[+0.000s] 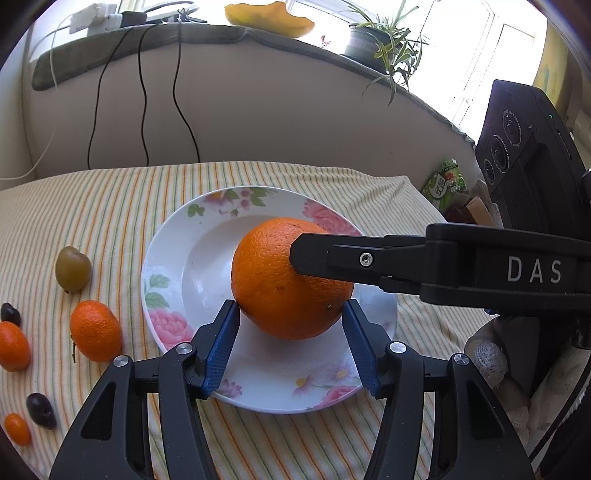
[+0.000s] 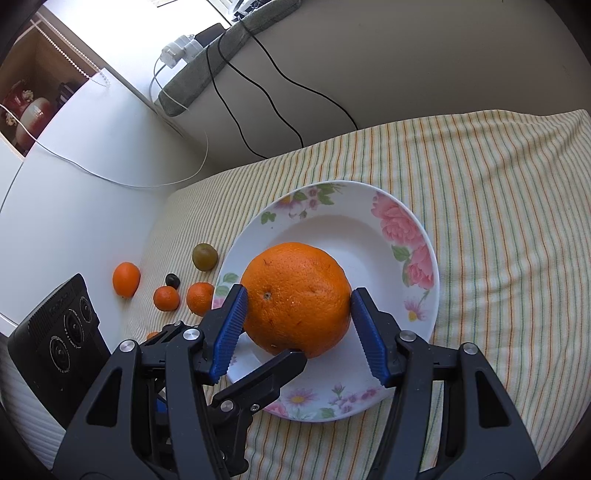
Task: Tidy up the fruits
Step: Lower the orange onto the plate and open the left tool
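A large orange (image 1: 290,278) sits in a white floral plate (image 1: 173,258) on the striped cloth. It also shows in the right wrist view (image 2: 297,299), in the plate (image 2: 369,229). My left gripper (image 1: 291,314) has its blue pads at the orange's two sides, at or near its skin. My right gripper (image 2: 297,302) also straddles the orange with its pads at the sides. Its black finger (image 1: 314,258) reaches in from the right in the left wrist view. Small fruits lie left of the plate: a green plum (image 1: 72,269), a small mandarin (image 1: 96,330), kumquats and dark fruits.
A beige wall with hanging black cables (image 1: 142,92) stands behind the table. A potted plant (image 1: 384,44) and a power strip (image 1: 96,18) sit on the ledge above. A green packet (image 1: 445,182) lies at the right. The table's left edge meets a white cabinet (image 2: 74,184).
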### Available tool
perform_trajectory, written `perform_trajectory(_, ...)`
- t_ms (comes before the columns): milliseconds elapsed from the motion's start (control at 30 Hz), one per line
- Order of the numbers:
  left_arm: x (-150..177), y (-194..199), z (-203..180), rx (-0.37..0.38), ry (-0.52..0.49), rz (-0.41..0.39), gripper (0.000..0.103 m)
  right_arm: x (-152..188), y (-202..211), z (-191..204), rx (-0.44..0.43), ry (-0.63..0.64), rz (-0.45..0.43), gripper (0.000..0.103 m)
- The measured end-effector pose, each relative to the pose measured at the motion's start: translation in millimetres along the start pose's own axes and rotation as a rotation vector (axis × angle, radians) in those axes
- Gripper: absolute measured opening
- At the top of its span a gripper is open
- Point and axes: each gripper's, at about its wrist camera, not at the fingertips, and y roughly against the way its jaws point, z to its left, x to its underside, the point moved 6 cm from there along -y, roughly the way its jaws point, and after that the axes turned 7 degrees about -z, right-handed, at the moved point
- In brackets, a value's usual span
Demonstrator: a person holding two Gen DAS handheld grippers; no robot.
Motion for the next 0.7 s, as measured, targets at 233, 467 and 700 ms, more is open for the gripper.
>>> perform_trajectory(233, -3, 10, 2, -0.018, -0.017, -0.021, 0.055, -6, 13, 5, 0.048, 0.063, -0.066, 0.064)
perform_trajectory(467, 0, 18, 7, -0.008, -0.012, -0.027, 0.057, -9, 22, 6, 0.078, 0.089, -0.104, 0.07)
perform_trajectory(700, 0, 31, 15, -0.012, 0.003, -0.06, 0.059, -9, 29, 12, 0.082, 0.115, -0.142, 0.071)
